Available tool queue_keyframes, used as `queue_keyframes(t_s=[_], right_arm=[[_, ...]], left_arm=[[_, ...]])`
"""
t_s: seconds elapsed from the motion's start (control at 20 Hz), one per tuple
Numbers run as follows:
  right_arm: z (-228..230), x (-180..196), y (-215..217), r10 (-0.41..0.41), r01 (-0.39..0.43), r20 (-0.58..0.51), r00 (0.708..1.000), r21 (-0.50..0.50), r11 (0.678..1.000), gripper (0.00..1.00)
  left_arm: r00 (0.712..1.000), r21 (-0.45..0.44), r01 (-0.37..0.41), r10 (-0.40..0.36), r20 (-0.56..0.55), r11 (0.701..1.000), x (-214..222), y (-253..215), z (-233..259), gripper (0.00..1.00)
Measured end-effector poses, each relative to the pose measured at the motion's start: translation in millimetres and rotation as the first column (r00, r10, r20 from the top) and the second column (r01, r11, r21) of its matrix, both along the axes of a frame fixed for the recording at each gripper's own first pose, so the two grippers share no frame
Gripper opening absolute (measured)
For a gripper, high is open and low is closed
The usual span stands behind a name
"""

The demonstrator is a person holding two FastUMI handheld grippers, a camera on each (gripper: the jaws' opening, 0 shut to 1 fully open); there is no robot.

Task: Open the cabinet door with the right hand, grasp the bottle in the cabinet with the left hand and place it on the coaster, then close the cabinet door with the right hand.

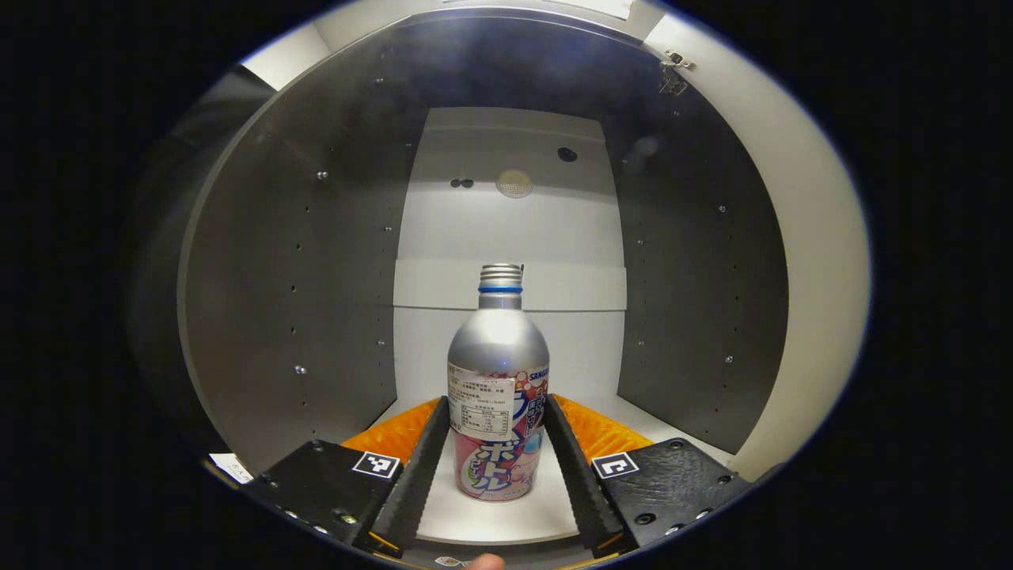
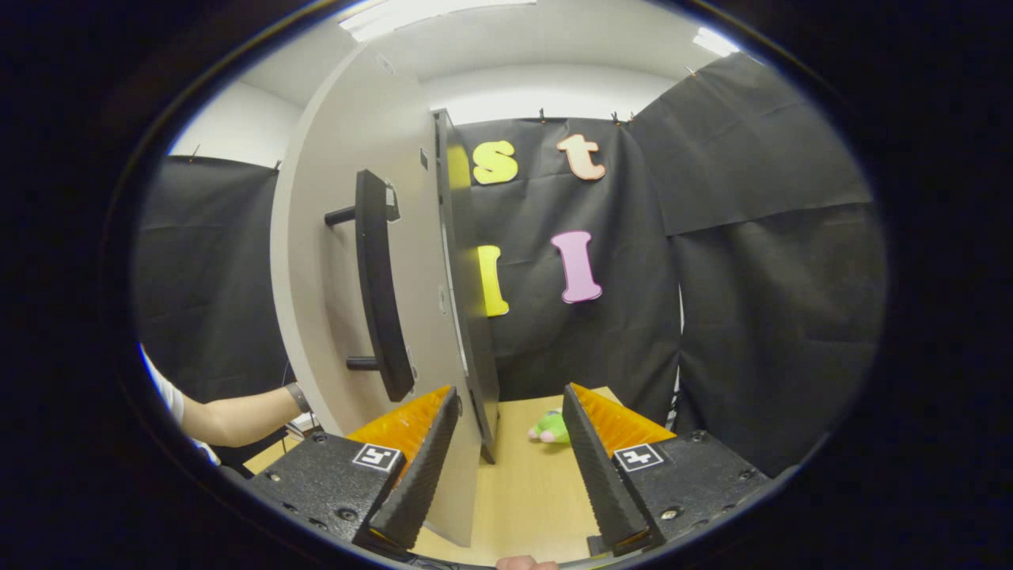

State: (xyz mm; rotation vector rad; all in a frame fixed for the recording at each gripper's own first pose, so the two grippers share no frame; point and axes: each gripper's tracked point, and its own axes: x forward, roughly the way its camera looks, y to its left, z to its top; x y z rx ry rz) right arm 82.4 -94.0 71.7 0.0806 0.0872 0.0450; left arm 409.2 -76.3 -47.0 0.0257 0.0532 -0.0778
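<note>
One bottle (image 1: 498,388) is standing upright in the cabinet (image 1: 293,261), lower centre of the left gripper view, on the pale cabinet floor w/ the white back panel behind it. Left gripper (image 1: 497,455) is reaching into the cabinet, fingers spread, one on each side of the bottle's lower half. They are sitting v. close to the label, but can't tell if they are touching it.

In the right gripper view the door (image 2: 348,261) is standing open, running from upper left to bottom centre, edge-on to the camera, its dark bar handle (image 2: 378,285) facing left. Right gripper (image 2: 506,459) is spread wide, the door's lower edge sitting between its fingers, nearer the left one; contact unclear. Table (image 2: 530,491) is showing at bottom centre, w/ a small green toy (image 2: 552,427) lying on it beyond the fingers. A person's arm (image 2: 237,416) is reaching in at lower left.
</note>
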Motion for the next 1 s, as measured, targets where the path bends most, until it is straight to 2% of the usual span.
queue_keyframes(t_s=[0.2,0.45,0.55,0.65,0.7,0.75,0.8,0.85,1.0], right_arm=[[1,3,4,0.014,-0.014,0.01,1.0,-0.008,1.0,0.84],[0,3,5,0.017,-0.017,0.022,1.0,-0.019,1.0,0.84],[-1,2,6,0.028,-0.028,0.02,0.999,-0.002,1.0,0.84],[2,0,7,0.034,-0.035,0.016,0.999,0.034,0.999,0.84],[4,-2,8,0.043,-0.043,0.009,0.999,0.046,0.998,0.84],[10,-5,10,0.053,-0.055,0.029,0.998,0.053,0.997,0.84],[14,-6,10,0.056,-0.058,0.045,0.997,0.043,0.997,0.84],[16,-9,9,0.054,-0.056,0.054,0.997,0.032,0.998,0.83],[22,-12,11,0.047,-0.048,0.081,0.996,0.019,0.999,0.83]], left_arm=[[0.999,-0.025,0.001,0.0,0.042,1.0,-27,11,18,0.7],[0.99,-0.071,0.042,-0.031,0.138,0.997,-103,29,45,0.67],[0.982,-0.029,0.009,-0.003,0.187,1.0,-101,39,43,0.44],[0.996,0.009,0.008,-0.008,0.083,1.0,-69,36,-4,0.21],[0.999,0.003,0.006,-0.006,0.042,1.0,-65,36,-21,0.4],[0.993,0.014,0.015,-0.017,0.118,1.0,-61,35,1,0.42],[0.995,0.016,0.028,-0.03,0.1,0.999,-49,32,4,0.45],[0.997,0.016,0.029,-0.031,0.07,0.999,-47,34,-5,0.43],[0.997,0.033,0.025,-0.027,0.075,0.999,-49,37,-1,0.44]])
